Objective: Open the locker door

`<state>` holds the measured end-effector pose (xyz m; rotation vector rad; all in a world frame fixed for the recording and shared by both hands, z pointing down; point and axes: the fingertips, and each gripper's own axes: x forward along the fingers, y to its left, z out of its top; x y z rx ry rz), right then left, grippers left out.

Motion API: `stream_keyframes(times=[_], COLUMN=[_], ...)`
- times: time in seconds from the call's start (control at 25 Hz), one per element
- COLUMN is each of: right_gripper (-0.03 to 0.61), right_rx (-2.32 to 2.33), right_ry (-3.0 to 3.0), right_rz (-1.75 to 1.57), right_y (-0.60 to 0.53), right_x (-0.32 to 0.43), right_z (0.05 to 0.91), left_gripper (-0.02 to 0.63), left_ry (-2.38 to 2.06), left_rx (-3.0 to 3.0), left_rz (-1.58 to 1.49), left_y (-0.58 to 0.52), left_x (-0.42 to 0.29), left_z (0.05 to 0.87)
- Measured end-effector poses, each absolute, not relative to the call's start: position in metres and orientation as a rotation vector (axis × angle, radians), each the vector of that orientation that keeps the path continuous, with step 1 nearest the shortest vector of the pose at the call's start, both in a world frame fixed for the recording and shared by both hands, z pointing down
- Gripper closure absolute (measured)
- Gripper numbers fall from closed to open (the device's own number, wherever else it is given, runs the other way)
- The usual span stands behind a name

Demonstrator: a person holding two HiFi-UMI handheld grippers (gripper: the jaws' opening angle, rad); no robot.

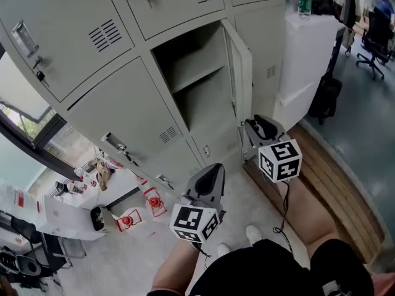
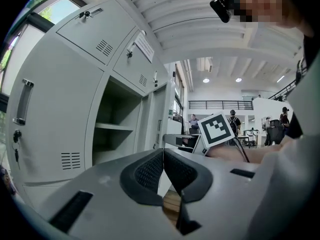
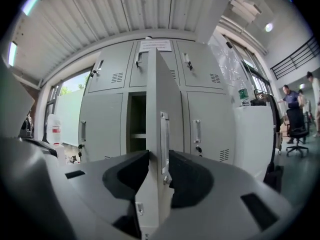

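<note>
Holding the left gripper (image 1: 208, 179) low and nearest, jaws pressed together on nothing; just beyond, clamping the right gripper (image 3: 159, 170) on the free edge of the locker door (image 3: 161, 94), pads either side of its slim metal handle (image 3: 164, 140). Already swung well out from the bank of grey lockers, baring the open compartment (image 1: 203, 103) and its shelf (image 1: 196, 76) behind. To finish cleanly, best to keep the clamp firm and follow the hinge's arc rather than pull straight back, easing off short of the neighbouring door. Farther off, a water bottle (image 1: 304, 2) atop a white cabinet (image 1: 302, 66)
</note>
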<state>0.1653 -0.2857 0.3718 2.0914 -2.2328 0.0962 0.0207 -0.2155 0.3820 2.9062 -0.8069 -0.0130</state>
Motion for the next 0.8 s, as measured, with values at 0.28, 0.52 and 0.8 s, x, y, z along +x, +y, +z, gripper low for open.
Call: stream_keyframes(times=[0.28, 0.52, 0.8], right_gripper=[0.408, 0.42, 0.448], right_rx=[2.171, 2.213, 2.264], right_ry=[-2.131, -2.071, -2.016], right_rz=[0.074, 0.066, 0.067], right_y=[-0.272, -0.265, -0.262], right_x=[0.198, 0.226, 0.264], right_z=[0.37, 0.37, 0.369], left_gripper=[0.597, 0.597, 0.597], left_ry=[-0.735, -0.703, -0.679], left_rx=[2.92, 2.93, 2.943], left_rz=[-0.02, -0.027, -0.033], left_y=[-0.21, -0.21, -0.209], left_x=[0.039, 0.057, 0.08], left_z=[0.382, 0.38, 0.375])
